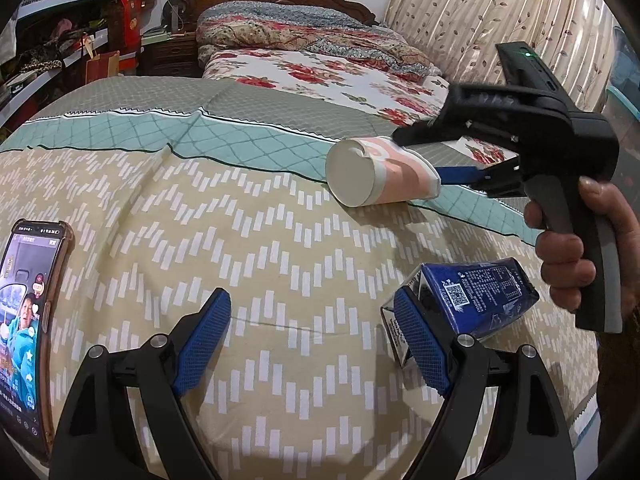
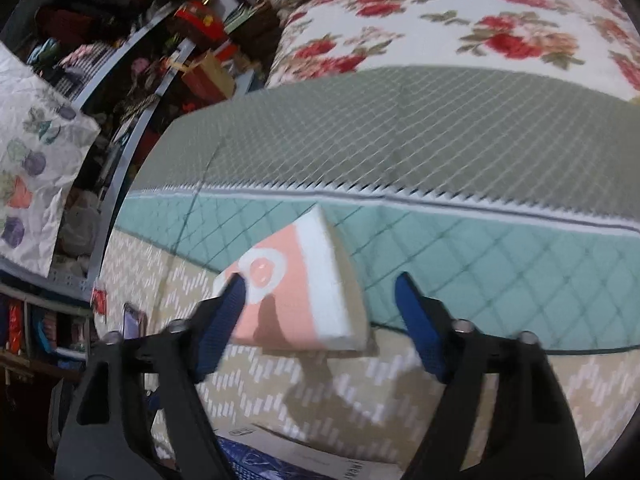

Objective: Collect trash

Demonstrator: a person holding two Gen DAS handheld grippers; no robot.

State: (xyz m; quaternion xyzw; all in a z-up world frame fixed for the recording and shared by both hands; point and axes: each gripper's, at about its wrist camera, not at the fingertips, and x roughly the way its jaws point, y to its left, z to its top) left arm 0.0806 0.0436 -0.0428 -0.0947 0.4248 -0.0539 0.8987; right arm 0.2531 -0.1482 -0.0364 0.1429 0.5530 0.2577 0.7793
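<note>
A pink and white paper cup [image 1: 376, 172] lies on its side on the bed cover, its base toward the left wrist camera. My right gripper [image 1: 424, 158] is open with its fingers on either side of the cup's mouth end. In the right wrist view the cup [image 2: 296, 292] lies between the open blue pads [image 2: 418, 324], nearer the left one. A crushed blue carton [image 1: 472, 300] lies beside the right finger of my left gripper [image 1: 316, 336], which is open and empty above the cover.
A phone [image 1: 28, 312] with a lit screen lies at the left on the beige patterned cover [image 1: 200, 216]. A floral bed [image 1: 332, 68] stands behind. Cluttered shelves [image 1: 60, 40] run along the left. A curtain [image 1: 500, 20] hangs at the right.
</note>
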